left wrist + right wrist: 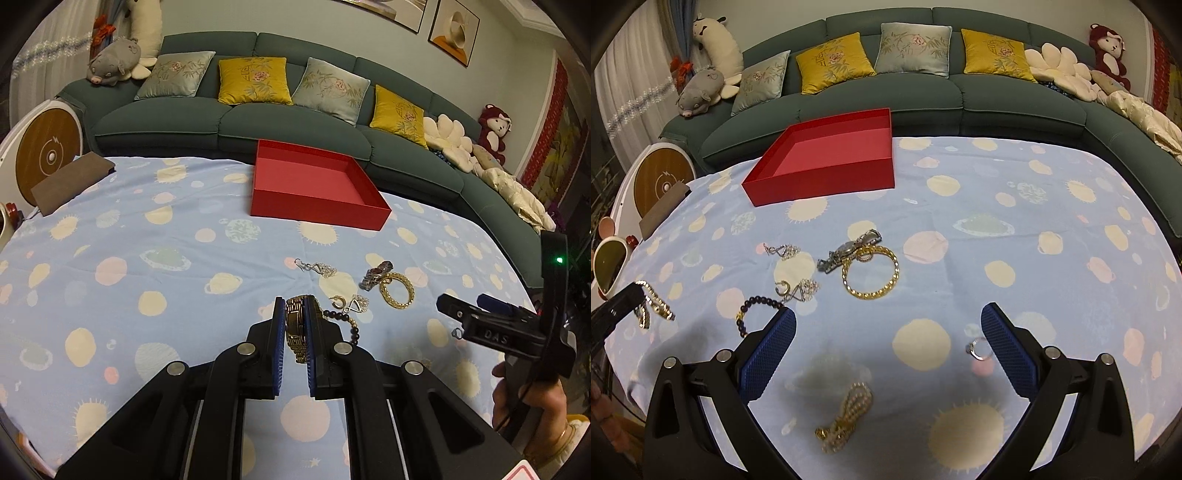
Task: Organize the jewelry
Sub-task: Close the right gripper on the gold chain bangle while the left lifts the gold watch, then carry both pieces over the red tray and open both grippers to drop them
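Note:
My left gripper is shut on a gold watch and holds it above the blue spotted cloth. The watch also shows at the left edge of the right wrist view. My right gripper is open and empty above the cloth. A pearl and gold bracelet lies between its fingers. A ring lies by the right finger. A dark bead bracelet, silver earrings, a silver watch and a gold chain bracelet lie ahead. The red box stands open and empty at the far side.
A green sofa with cushions runs behind the table. A brown pouch lies at the far left table edge. A round white and wood device stands left of the table. My right gripper shows in the left wrist view.

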### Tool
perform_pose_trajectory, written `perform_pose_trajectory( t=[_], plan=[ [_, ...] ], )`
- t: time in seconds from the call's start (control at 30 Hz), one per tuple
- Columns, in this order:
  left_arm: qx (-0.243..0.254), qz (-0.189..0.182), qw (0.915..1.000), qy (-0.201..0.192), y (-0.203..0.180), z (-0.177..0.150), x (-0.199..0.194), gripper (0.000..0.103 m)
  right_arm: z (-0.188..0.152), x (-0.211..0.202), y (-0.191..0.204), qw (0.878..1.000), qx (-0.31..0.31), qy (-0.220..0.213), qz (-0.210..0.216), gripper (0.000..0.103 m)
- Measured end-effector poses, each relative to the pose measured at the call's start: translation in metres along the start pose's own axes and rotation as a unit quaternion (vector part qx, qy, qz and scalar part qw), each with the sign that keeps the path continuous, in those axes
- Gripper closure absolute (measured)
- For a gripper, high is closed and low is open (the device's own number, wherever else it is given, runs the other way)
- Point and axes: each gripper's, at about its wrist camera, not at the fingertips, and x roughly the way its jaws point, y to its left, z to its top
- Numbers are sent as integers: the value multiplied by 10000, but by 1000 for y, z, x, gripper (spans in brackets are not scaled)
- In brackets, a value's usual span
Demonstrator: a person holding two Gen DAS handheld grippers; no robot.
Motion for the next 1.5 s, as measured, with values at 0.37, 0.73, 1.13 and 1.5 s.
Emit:
perform_pose_trajectory(
  t=[0.37,0.73,1.13,1.5],
  plan=[
    [-104,162,9996,188,24,-7,9,96,10,62,16,9991,-241,330,90,12],
    [-114,131,9995,276,24,-8,17,96,2,82,18,9980,-355,515,101,51],
    [107,98,9999,93,13,4,7,96,6,-9,7,9985,-177,-17,518,52],
    [712,53,9962,-499,-21,138,-7,95,126,-73,11,9921,-408,-640,995,52]
  ],
)
